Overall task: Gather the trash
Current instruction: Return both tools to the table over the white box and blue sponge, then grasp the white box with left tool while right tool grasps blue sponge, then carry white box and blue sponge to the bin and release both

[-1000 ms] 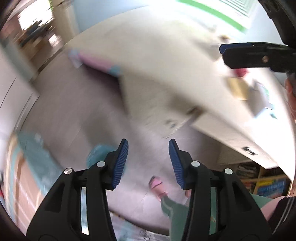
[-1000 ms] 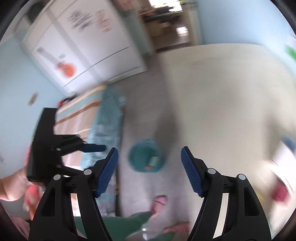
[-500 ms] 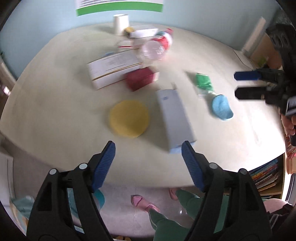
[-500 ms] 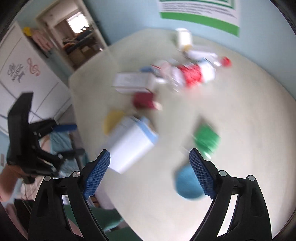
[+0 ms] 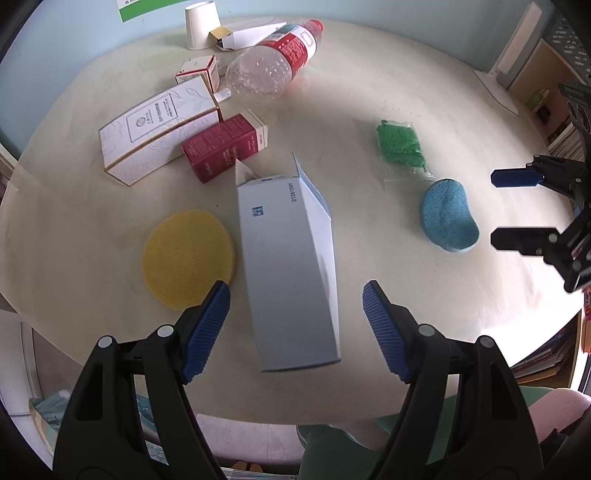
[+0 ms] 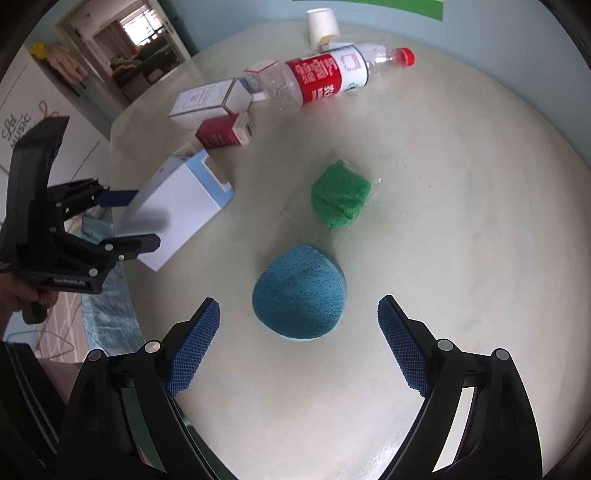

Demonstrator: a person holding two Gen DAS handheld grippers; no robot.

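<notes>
Only the left wrist view takes in the yellow round sponge [image 5: 188, 258], which lies just outside the left finger [image 5: 207, 332] of the left gripper [image 5: 296, 319]. The right wrist view alone shows the open doorway [image 6: 136, 48] far beyond the table's [image 6: 461, 184] far edge, and the red cap of the plastic bottle [image 6: 325, 79].

The white and blue carton [image 5: 291, 273] lies on its side with its far flap open, and its near end runs back between the left gripper's fingers, which stand wide apart and hold nothing. The blue sponge [image 6: 300, 291] is a rough, rounded pad sitting just ahead of the right gripper [image 6: 299, 343], between its fingers in the line of sight; that gripper too is spread wide and empty. Beyond the sponge lies the green scrubber [image 6: 340, 195] in a clear wrapper. Farther off sit the dark red box [image 5: 225, 147], the long white box [image 5: 159, 136], a small white box [image 5: 197, 72], the bottle on its side and a paper cup [image 5: 201, 24].

Half a second ago both views were smeared with motion; now they are sharp, and the carton and the blue sponge each sit closer to their gripper's fingers. A second ago both cameras looked at the floor.
</notes>
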